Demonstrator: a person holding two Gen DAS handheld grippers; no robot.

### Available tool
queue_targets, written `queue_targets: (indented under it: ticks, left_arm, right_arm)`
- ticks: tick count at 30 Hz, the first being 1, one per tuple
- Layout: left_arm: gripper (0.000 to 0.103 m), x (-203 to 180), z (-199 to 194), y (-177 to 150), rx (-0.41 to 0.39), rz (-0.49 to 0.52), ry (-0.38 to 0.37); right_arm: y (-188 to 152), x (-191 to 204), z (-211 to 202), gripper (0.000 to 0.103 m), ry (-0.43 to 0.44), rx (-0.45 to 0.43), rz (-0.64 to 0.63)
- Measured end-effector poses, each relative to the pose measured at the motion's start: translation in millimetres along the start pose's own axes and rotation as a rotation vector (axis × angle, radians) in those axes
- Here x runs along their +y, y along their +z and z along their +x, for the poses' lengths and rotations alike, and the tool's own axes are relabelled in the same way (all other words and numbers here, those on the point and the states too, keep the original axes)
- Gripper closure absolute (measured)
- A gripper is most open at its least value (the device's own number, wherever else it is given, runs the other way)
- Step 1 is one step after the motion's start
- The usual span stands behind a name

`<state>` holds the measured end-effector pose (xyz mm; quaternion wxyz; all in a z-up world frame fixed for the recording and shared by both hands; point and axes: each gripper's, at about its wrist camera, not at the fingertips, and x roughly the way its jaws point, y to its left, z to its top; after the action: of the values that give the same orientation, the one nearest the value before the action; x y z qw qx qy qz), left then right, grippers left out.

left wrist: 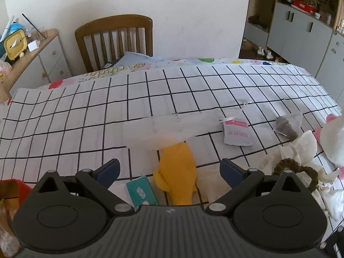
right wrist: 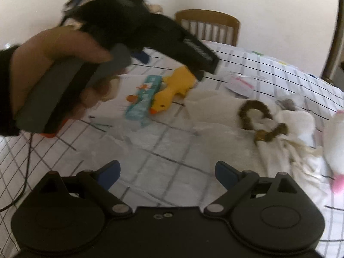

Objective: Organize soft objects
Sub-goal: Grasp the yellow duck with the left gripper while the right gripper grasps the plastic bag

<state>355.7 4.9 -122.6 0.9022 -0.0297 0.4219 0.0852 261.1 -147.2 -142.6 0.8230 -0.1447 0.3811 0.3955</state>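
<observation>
A yellow plush duck (left wrist: 179, 172) lies on the checked tablecloth, right in front of my open, empty left gripper (left wrist: 169, 172); a clear plastic bag (left wrist: 163, 129) covers its far end. The duck also shows in the right wrist view (right wrist: 172, 90), beside a teal packet (right wrist: 143, 99). A white cloth (right wrist: 215, 107) with a brown ring toy (right wrist: 255, 116) lies to the right, next to a white and pink plush (right wrist: 335, 142). My right gripper (right wrist: 167, 174) is open and empty above the table, nearer than these. The left hand-held gripper (right wrist: 150, 36) hovers above the duck.
A paper label (left wrist: 236, 133) and a small bag with dark contents (left wrist: 288, 126) lie on the cloth at the right. A wooden chair (left wrist: 116, 40) stands behind the table. A red box (left wrist: 13, 189) sits at the near left edge. A cabinet (left wrist: 32, 56) stands at the left.
</observation>
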Motion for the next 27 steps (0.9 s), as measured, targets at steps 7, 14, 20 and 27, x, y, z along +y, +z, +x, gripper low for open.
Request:
queue_targets:
  ticks: [7,14,20,27]
  left_arm:
    - [0.008,0,11,-1,0.018,-0.008,-0.018]
    - [0.031,0,16,-1,0.033,-0.012,-0.030]
    - [0.053,3,18,-2,0.045,-0.018,-0.026]
    - [0.067,0,15,0,0.054,-0.021,-0.044]
  right_arm:
    - [-2,13,15,0.006,0.026,0.027,-0.062]
    - [-3,16,20,0.011,-0.012,0.023,-0.108]
    - [-4,12,13,0.034,-0.026,0.002,-0.089]
    - [-2,2,4,0.069,-0.075,-0.016,-0.055]
